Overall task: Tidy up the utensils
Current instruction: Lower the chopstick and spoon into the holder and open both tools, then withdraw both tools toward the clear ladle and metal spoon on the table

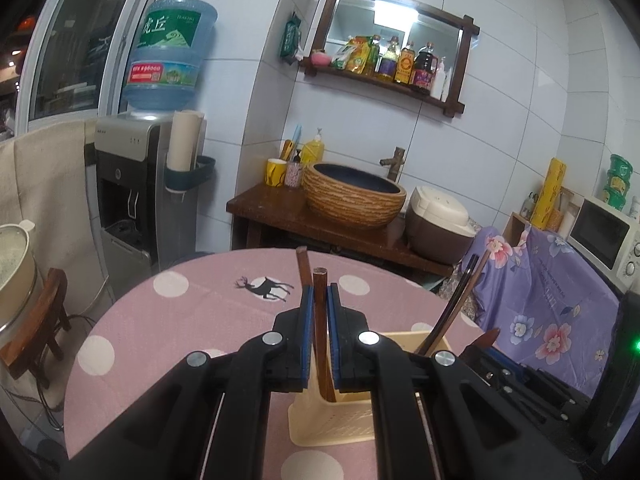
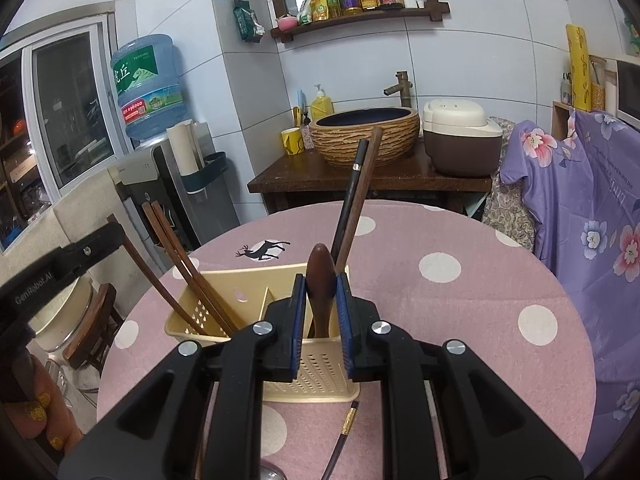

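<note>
A cream slotted utensil caddy [image 2: 320, 376] stands on the pink dotted tablecloth [image 2: 460, 312]. My left gripper [image 1: 320, 292] is shut on brown wooden chopsticks [image 1: 320, 320], whose lower ends reach into the caddy [image 1: 332, 424]. In the right wrist view those chopsticks [image 2: 188, 268] lean in the caddy's left compartment. My right gripper [image 2: 320, 284] is shut on a dark brown wooden spoon [image 2: 320, 268], bowl up, with its handle down in the near compartment. A black utensil and a brown one [image 2: 352, 208] stand tilted in the caddy behind the spoon.
A black chopstick with a gold band [image 2: 344, 432] lies on the cloth in front of the caddy. Beyond the round table are a wooden stand with a basin [image 2: 364, 136] and rice cooker [image 2: 460, 136], a water dispenser [image 1: 136, 184], and a purple flowered cover [image 2: 592, 208] at right.
</note>
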Tool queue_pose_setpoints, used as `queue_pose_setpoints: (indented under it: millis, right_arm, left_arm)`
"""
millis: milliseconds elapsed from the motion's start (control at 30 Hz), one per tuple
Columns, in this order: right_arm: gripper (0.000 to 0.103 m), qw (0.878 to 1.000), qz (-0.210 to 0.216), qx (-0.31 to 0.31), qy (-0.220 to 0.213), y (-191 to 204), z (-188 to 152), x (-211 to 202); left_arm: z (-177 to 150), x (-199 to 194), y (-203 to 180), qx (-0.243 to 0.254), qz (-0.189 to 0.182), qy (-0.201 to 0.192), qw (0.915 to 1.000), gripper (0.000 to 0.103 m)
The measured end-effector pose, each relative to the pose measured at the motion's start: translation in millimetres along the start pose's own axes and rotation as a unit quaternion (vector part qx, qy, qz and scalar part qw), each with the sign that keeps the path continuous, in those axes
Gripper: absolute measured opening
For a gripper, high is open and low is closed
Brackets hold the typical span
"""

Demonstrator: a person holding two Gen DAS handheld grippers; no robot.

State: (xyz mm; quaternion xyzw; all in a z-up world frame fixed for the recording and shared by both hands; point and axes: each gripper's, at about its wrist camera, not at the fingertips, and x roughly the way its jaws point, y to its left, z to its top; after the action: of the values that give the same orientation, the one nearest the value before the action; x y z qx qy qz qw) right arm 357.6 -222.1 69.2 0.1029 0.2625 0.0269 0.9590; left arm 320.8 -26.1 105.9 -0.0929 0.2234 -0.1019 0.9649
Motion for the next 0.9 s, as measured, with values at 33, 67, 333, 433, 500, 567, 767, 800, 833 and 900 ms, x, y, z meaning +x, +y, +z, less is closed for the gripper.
queue_pose_setpoints:
  millis: [33,67,333,433,500,567,767,800,833,900]
  right_arm:
    - [0.016,1.0,0.0,0.002,0.002,-1,-2,1]
    - [0.016,1.0,0.0,0.003,0.005,-2,-3,3]
    - [0.016,1.0,0.002,0.009,-0.005,-4,-9,3]
    - [0.03,1.0,0.003,0.009,-0.014,-6,-13,0]
    - [0.043,1.0,0.003,0.01,-0.027,-7,-17,-5]
    - [0.044,0.999,0.006,0.005,-0.036,-6,-19,-10]
    - [0.052,0.999,-0.006,-0.014,-0.051,-9,-35,-34]
    - [0.052,0.999,-0.008,-0.018,-0.046,-10,-39,-37]
    - [0.053,0.999,-0.009,-0.021,-0.041,-11,-42,-40]
    - [0.056,0.999,-0.006,-0.022,-0.026,-14,-54,-46]
  left_arm:
    - [-2,1,1,0.001,0.002,0.001,1.0,0.005]
    - [-3,3,2,0.002,0.003,0.005,1.0,0.004]
    - [-11,7,4,0.002,-0.006,0.017,0.9998,0.004]
    - [-13,3,4,0.002,-0.017,0.019,0.9997,0.004]
    - [-15,-1,4,0.004,-0.02,0.019,0.9996,0.007]
    - [-19,-7,5,0.005,-0.02,0.016,0.9997,0.028]
    - [-32,-35,16,0.009,-0.012,0.004,0.9999,0.074]
    - [-35,-39,20,0.011,-0.01,0.007,0.9999,0.078]
    - [-40,-43,24,0.01,-0.009,0.011,0.9998,0.083]
    - [-49,-49,32,0.009,-0.008,0.024,0.9996,0.089]
